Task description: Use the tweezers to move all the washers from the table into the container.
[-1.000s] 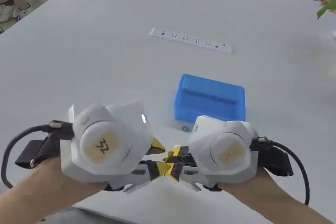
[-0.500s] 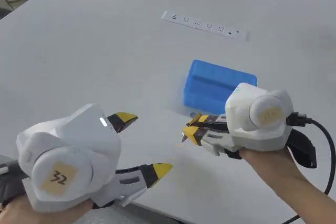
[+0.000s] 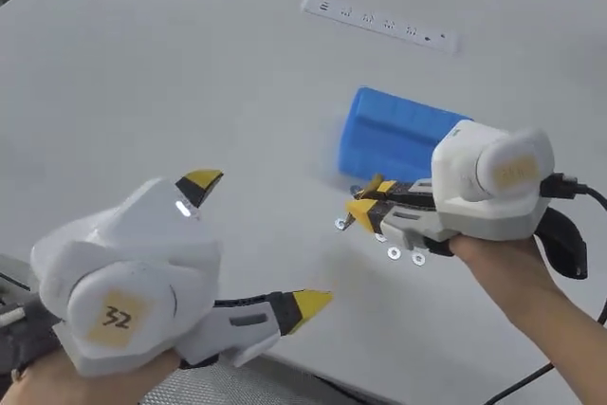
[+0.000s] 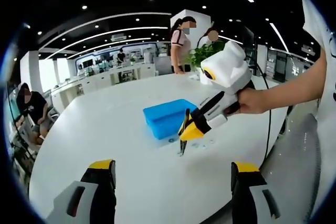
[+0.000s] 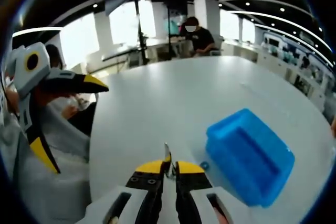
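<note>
The right gripper [image 3: 365, 208] is shut on thin metal tweezers [image 3: 343, 223], whose tips point down-left just above the table. Small metal washers [image 3: 394, 253] lie on the table under that gripper. The blue container [image 3: 398, 135] stands just beyond it. In the right gripper view the tweezers [image 5: 167, 162] stick out between the shut jaws of the right gripper [image 5: 168, 170]; one washer [image 5: 203, 166] lies beside the container [image 5: 249, 153]. The left gripper [image 3: 256, 241] is open and empty at the near left. The left gripper [image 4: 173, 174] looks at the right gripper [image 4: 194, 127] and container [image 4: 168, 116].
A white power strip [image 3: 379, 21] lies at the far side of the white table [image 3: 190, 73]. The table's near edge [image 3: 360, 381] runs just below the grippers. People stand and sit at other benches in the background of the gripper views.
A second ago the two grippers were fingertip to fingertip at the near edge. They have separated: the left drew back left and stands open, the right carried the tweezers to the washers.
</note>
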Demonstrator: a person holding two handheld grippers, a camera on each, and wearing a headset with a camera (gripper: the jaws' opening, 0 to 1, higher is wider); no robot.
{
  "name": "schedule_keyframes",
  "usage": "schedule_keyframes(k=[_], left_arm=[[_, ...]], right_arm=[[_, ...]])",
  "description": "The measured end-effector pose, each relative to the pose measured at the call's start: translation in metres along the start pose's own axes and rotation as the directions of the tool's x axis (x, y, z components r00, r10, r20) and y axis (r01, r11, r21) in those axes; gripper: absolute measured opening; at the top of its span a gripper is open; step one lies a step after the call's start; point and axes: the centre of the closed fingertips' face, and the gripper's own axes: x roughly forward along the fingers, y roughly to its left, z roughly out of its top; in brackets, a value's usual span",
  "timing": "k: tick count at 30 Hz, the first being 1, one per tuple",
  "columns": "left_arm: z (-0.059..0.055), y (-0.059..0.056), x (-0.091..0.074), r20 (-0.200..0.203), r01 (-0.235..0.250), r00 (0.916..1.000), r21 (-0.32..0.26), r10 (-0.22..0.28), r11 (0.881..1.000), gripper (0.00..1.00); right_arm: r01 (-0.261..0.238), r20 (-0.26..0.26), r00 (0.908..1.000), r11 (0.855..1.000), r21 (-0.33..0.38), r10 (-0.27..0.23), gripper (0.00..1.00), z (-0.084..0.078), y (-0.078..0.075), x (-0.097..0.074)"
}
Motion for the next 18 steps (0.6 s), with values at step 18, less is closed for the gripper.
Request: schedule_keyframes(k=[18], left_arm=[[-0.015, -0.008, 0.006, -0.076, -0.002, 0.997, 0.144, 0.013, 0.99, 0.92]], right_arm=[[0.019, 0.0, 0.9998, 1.0, -0.002, -0.019, 0.04, -0.003, -0.002, 0.007]])
